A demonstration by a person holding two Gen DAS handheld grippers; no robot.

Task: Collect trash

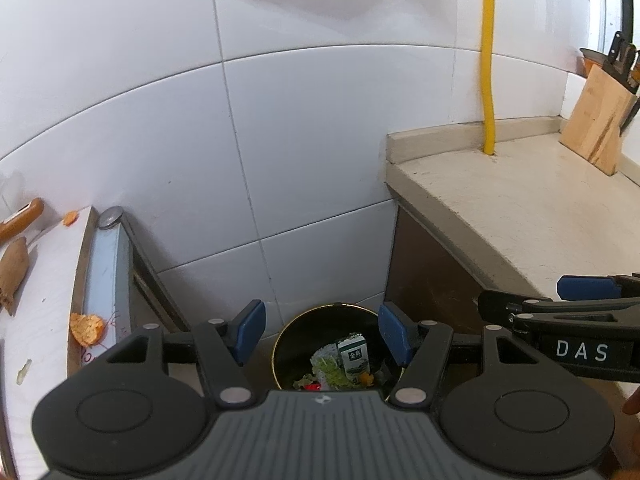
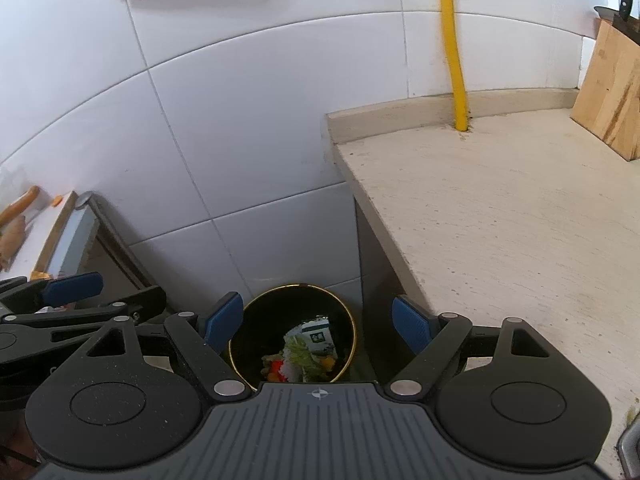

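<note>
Left wrist, one bin, two claws

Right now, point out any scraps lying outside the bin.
An orange peel piece sits at the edge of the white board left of the black bin, and a smaller orange bit lies at the board's far corner. The carton and greens are in the bin.

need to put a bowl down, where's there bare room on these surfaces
The beige counter is bare from its left edge to the yellow pipe and knife block. The white board at left is crowded with peel scraps.
</note>
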